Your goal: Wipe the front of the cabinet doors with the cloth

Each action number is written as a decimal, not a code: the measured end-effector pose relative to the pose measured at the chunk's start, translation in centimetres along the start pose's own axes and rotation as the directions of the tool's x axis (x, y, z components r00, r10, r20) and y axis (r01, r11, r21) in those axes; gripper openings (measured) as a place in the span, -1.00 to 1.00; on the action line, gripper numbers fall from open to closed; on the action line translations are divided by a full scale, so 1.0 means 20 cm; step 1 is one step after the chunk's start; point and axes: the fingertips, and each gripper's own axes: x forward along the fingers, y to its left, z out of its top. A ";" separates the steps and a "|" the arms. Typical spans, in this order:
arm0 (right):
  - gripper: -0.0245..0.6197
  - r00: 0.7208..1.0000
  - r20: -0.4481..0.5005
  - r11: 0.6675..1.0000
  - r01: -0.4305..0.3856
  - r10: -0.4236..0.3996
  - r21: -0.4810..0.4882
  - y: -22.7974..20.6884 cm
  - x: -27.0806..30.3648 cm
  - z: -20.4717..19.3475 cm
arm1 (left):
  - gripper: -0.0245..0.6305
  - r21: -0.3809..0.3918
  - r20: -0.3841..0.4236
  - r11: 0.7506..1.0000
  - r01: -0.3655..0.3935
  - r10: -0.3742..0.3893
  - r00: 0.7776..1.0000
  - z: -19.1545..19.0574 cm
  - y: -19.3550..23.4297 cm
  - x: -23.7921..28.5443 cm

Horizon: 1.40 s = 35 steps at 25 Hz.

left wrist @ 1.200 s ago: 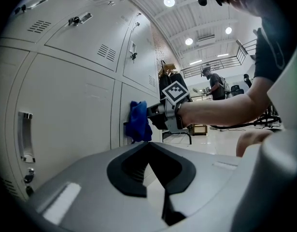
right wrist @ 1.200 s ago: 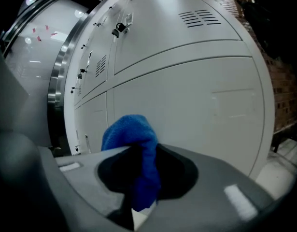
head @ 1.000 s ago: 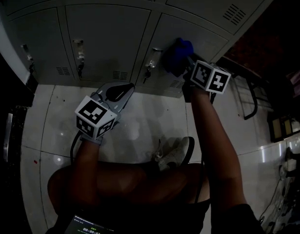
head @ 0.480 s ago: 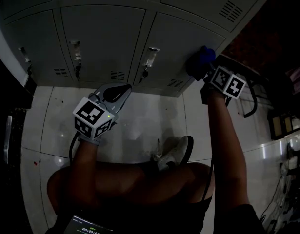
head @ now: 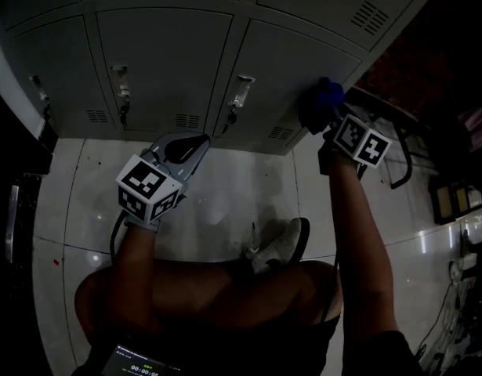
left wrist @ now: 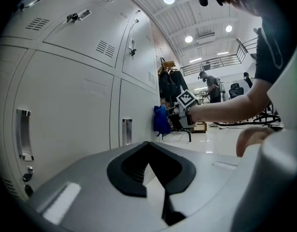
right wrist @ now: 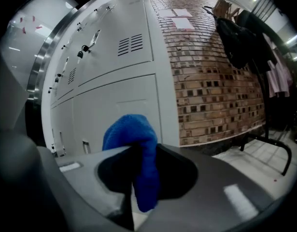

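Note:
Grey metal cabinet doors (head: 288, 69) fill the top of the head view. My right gripper (head: 328, 120) is shut on a blue cloth (head: 319, 100) and presses it against the lower right corner of the rightmost bottom door. In the right gripper view the blue cloth (right wrist: 136, 153) hangs between the closed jaws, with the door (right wrist: 124, 115) just ahead. My left gripper (head: 195, 143) hangs low before the middle doors, shut and holding nothing. From the left gripper view the cloth (left wrist: 161, 121) and the right gripper's marker cube (left wrist: 187, 99) show against the far door.
Door handles with keys (head: 241, 92) stick out from the bottom doors. A glossy white tiled floor (head: 225, 202) lies below, with my shoe (head: 281, 245) on it. A dark metal rack (head: 401, 155) and a brick wall (right wrist: 211, 71) stand right of the cabinet.
The right gripper carried the cloth rightward across the bottom right door from near its handle to its right edge, then edged slightly back left. The left gripper barely moved.

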 end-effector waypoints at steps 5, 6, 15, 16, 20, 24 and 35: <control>-0.69 0.992 -0.047 0.993 -0.119 0.118 -0.015 0.34 0.07 -0.17 | -0.93 -0.003 0.006 1.000 -0.005 0.005 1.000 0.01 0.00 -0.01; -0.69 0.988 -0.061 0.990 -0.142 0.141 -0.017 0.41 0.10 -0.20 | -0.93 -0.004 0.008 1.000 -0.006 0.006 1.000 0.01 0.00 -0.01; -0.69 0.951 -0.117 0.953 -0.295 0.286 -0.067 0.94 0.26 -0.32 | -0.93 -0.011 0.026 1.000 -0.010 0.010 1.000 0.04 0.01 -0.02; -0.69 0.949 -0.118 0.951 -0.301 0.292 -0.070 0.97 0.28 -0.32 | -0.93 -0.012 0.027 1.000 -0.010 0.010 1.000 0.04 0.01 -0.02; -0.69 0.946 -0.123 0.950 -0.307 0.299 -0.050 1.01 0.34 -0.33 | -0.93 -0.014 0.031 1.000 -0.011 0.011 0.999 0.04 0.02 -0.02; -0.69 0.951 -0.111 0.956 -0.293 0.288 -0.024 0.96 0.35 -0.32 | -0.93 -0.011 0.031 1.000 -0.007 0.008 0.999 0.04 0.01 -0.02; -0.69 0.975 -0.097 0.979 -0.203 0.201 -0.009 0.61 0.28 -0.30 | -0.93 -0.006 0.020 1.000 -0.003 0.003 1.000 0.03 0.00 -0.01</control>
